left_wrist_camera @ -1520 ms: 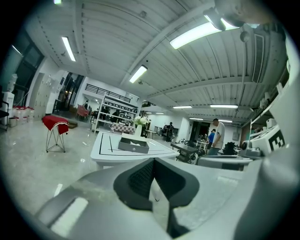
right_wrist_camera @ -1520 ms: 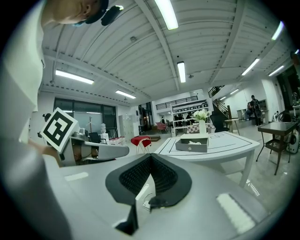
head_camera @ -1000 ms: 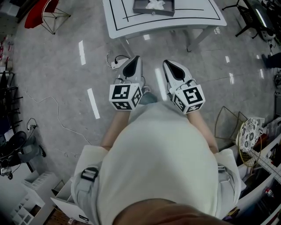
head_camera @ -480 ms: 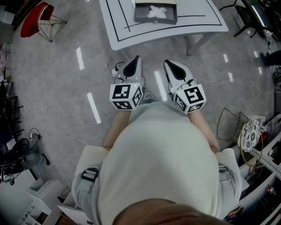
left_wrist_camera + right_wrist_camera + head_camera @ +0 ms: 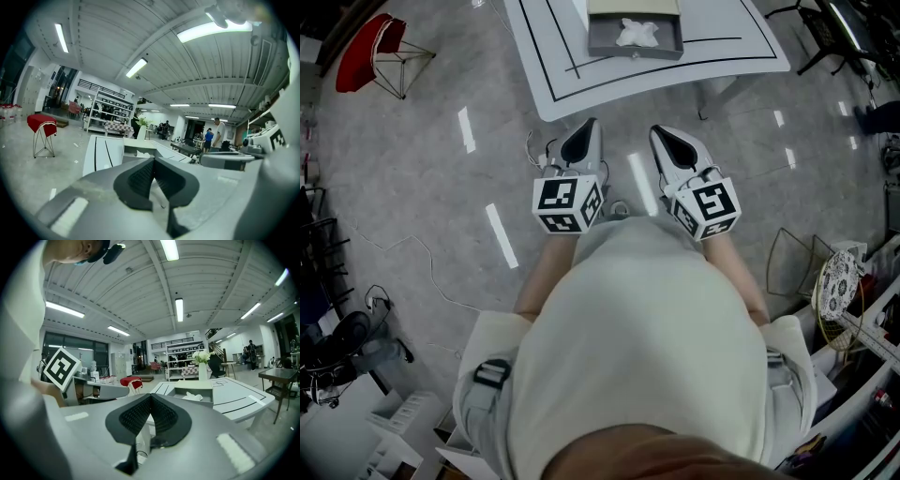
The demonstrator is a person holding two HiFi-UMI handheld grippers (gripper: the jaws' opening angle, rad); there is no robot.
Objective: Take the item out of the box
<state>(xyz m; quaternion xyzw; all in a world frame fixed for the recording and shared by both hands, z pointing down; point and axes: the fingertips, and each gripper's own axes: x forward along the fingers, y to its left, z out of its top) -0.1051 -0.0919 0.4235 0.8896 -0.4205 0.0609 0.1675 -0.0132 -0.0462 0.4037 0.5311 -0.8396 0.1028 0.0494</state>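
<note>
Head view, looking steeply down: at far left a red chair [image 5: 370, 52] stands on the grey floor [image 5: 412, 206]. Right of it, the left gripper [image 5: 593, 124] is held out in front of the person's pale torso [image 5: 637, 337]. Its jaws are clenched together with nothing between them. In the left gripper view the dark ribbed pads [image 5: 140, 176] meet at the tip.

Ahead of both grippers, at the top of the view, stands a white table [image 5: 553, 70] marked with black lines. A shallow grey box [image 5: 635, 47] sits on it. A crumpled white item [image 5: 637, 33] lies inside the box, well apart from both sets of fingertips and roughly on the line between the two grippers.

Just right of centre, the right gripper [image 5: 657, 131] is held level with the left one. Its jaws are also pressed together and empty. In the right gripper view the box [image 5: 192, 403] and the white item [image 5: 192, 396] show just beyond its closed tip, to the right.
</note>
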